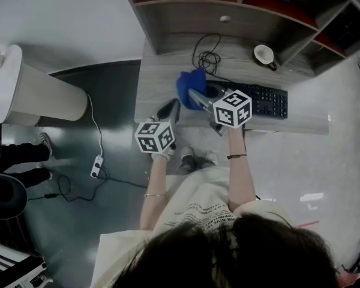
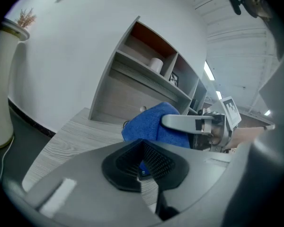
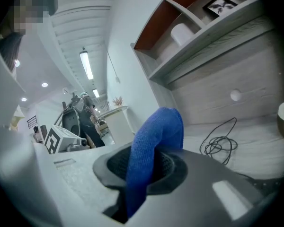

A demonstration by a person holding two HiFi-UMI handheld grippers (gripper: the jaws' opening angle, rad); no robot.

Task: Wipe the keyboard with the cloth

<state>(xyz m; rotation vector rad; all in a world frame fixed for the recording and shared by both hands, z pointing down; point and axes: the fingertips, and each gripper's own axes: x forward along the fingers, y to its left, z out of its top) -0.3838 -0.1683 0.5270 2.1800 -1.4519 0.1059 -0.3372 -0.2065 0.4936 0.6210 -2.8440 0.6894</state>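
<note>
A black keyboard (image 1: 261, 100) lies near the front edge of the grey wooden desk (image 1: 162, 71). Its left end is hidden behind the blue cloth (image 1: 189, 85). My right gripper (image 1: 196, 96) is shut on the cloth, which bunches up over the jaws in the right gripper view (image 3: 154, 141). My left gripper (image 1: 170, 109) hovers over the desk's front edge, left of the cloth, with its jaws together and nothing held. In the left gripper view the cloth (image 2: 149, 122) sits just ahead, with one right gripper finger (image 2: 180, 122) laid across it.
A coiled black cable (image 1: 207, 57) and a white cup (image 1: 264, 54) lie at the back of the desk, under the shelves (image 1: 228, 2). On the floor to the left are a white pedestal (image 1: 36, 93) and a power strip (image 1: 96, 165).
</note>
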